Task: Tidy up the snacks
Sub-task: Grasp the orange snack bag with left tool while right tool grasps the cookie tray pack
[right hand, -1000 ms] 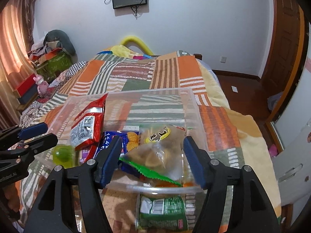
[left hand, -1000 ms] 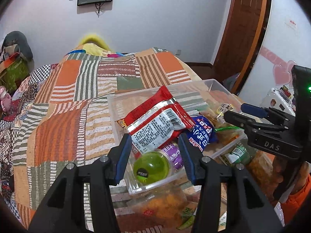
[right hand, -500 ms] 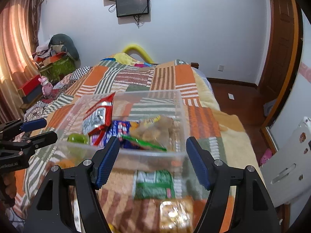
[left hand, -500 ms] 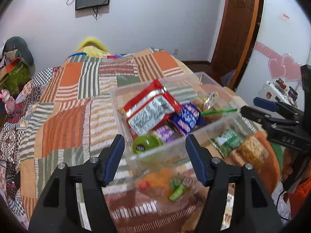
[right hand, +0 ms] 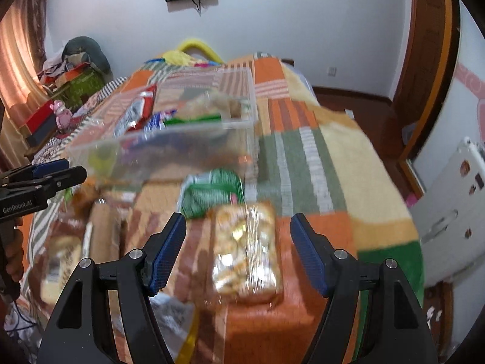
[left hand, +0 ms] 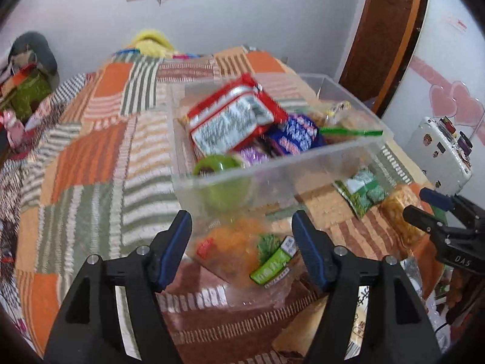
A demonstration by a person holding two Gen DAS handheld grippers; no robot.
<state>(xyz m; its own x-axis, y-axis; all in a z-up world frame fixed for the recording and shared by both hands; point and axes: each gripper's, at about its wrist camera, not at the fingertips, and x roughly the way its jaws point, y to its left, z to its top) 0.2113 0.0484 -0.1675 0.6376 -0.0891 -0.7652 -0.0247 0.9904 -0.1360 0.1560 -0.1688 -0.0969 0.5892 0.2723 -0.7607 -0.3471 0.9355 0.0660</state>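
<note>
Left gripper [left hand: 241, 250] jaws gaping, just opened wider, nothing pinched, poised over orange snack bag [left hand: 242, 248] on patchwork bedspread [left hand: 91, 151]; right gripper [right hand: 238, 253] likewise wide and unladen above clear biscuit pack [right hand: 245, 251]; green packet [right hand: 212, 192] just beyond, clear bin [left hand: 272, 163] of sorted snacks farther back. Risk: slick film slipping from pads, or quilt pinched along with bag. Motion blur smears labels; near packets partly cut off.

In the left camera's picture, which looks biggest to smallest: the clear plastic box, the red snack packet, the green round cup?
1. Clear plastic box
2. Red snack packet
3. Green round cup
</note>
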